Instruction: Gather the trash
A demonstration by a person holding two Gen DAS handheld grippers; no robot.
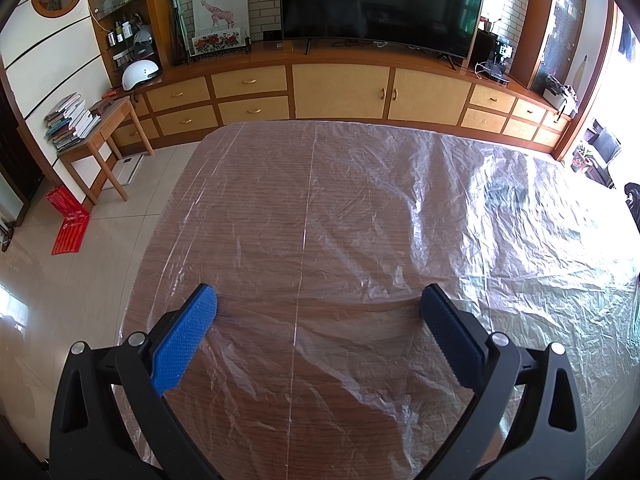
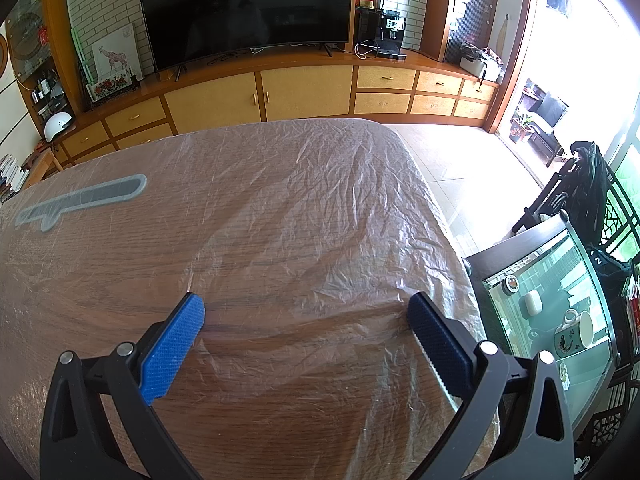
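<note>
A wooden table (image 1: 260,208) is covered by a thin, crinkled clear plastic sheet (image 1: 460,208). The same sheet shows in the right wrist view (image 2: 320,208). My left gripper (image 1: 318,304) is open and empty, its blue fingertips low over the sheet near the table's near left part. My right gripper (image 2: 306,312) is open and empty, low over the sheet near the table's right edge. A grey flat strip (image 2: 80,200) lies under or on the sheet at the far left of the right wrist view. No loose trash shows on the table.
A long wooden cabinet (image 1: 340,88) with a television (image 1: 380,0) runs behind the table. A small side table with books (image 1: 92,128) and a red bag (image 1: 70,220) are on the floor at left. A glass-topped stand (image 2: 560,304) with a mug stands close to the table's right edge.
</note>
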